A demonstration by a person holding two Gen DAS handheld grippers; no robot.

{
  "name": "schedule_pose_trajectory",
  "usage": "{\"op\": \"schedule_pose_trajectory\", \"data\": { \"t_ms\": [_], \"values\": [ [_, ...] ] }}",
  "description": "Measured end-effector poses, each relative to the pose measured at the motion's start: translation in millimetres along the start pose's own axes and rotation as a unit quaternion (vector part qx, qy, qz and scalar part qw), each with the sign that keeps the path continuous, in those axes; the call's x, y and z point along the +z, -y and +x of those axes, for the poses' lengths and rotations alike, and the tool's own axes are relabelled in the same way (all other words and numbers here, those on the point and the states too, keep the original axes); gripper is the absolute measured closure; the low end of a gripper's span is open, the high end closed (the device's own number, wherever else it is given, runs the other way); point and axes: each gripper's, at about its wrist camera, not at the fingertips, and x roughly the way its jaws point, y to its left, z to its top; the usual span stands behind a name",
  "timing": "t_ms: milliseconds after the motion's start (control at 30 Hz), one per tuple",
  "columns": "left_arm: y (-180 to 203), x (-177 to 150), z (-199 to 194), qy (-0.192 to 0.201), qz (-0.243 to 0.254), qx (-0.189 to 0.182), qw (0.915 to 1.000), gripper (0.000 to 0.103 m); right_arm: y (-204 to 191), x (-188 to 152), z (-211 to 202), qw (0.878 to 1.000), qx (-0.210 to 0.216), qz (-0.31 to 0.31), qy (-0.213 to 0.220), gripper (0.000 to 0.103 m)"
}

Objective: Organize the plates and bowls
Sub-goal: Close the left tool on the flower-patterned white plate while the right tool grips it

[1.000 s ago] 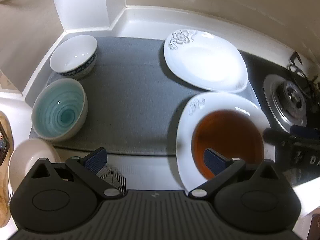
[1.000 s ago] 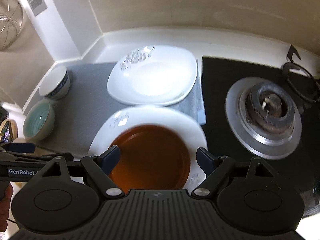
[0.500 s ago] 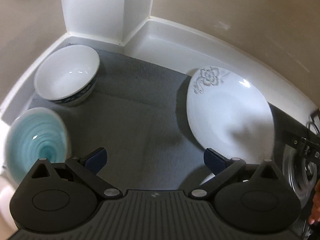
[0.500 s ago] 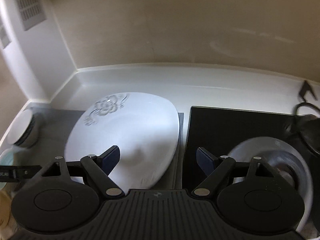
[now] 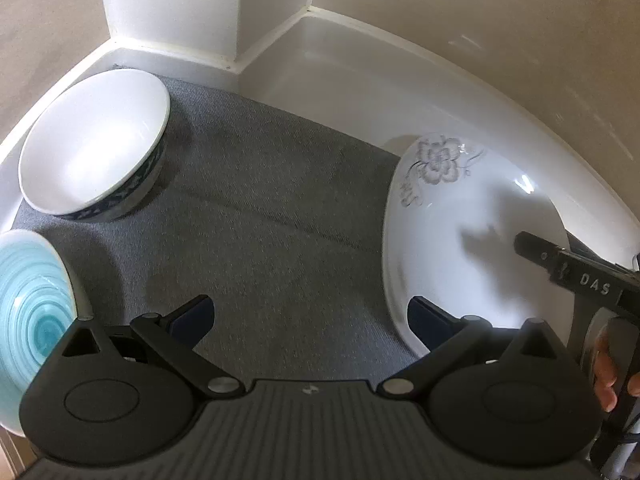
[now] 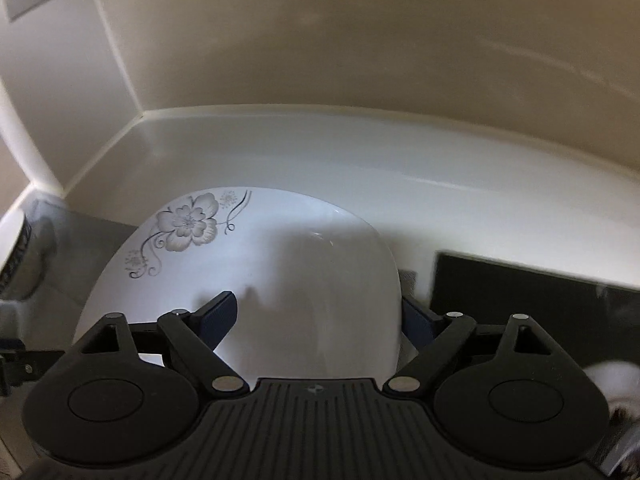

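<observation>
2 bowls (image 5: 92,144) on grey mat (image 5: 272,216), left gripper (image 5: 308,320) open, right gripper (image 6: 316,316) open astride floral plate (image 6: 280,272)

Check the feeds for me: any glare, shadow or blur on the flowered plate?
Left wrist view: flowered plate sharp, a small glint near its far rim, the right gripper's shadow across its middle. Right wrist view: a broad shadow covers the plate's near half, flower print crisp, but the lower right corner is smeared, and fisheye bends the counter edge.
</observation>
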Motion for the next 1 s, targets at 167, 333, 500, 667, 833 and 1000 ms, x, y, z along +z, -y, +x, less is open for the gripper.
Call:
{"op": "schedule_pose_trajectory", "data": {
  "t_ms": [167,333,500,667,833,1000],
  "values": [
    [1,6,6,0.007,-0.004,0.002,1.0000,0.000,-8,7,2,0.998,0.045,-0.033,0.007,0.014],
    [7,12,17,0.000,-0.017,-0.006,0.9998,0.000,14,4,4,0.998,0.064,0.017,-0.017,0.016],
    [13,18,29,-0.010,-0.028,-0.017,0.9994,0.000,36,-7,-2,0.992,0.099,0.071,-0.030,0.017],
    [19,24,36,-0.005,-0.027,-0.018,0.9995,0.000,34,-12,1,0.988,0.119,0.084,-0.040,0.019],
    [26,26,31,0.012,-0.002,-0.034,0.9994,0.045,26,-19,1,0.993,0.098,0.060,-0.015,0.048],
    [22,28,30,0.004,-0.023,-0.040,0.9989,0.067,32,-16,2,0.994,0.083,0.074,-0.018,0.076]
  ]
}}
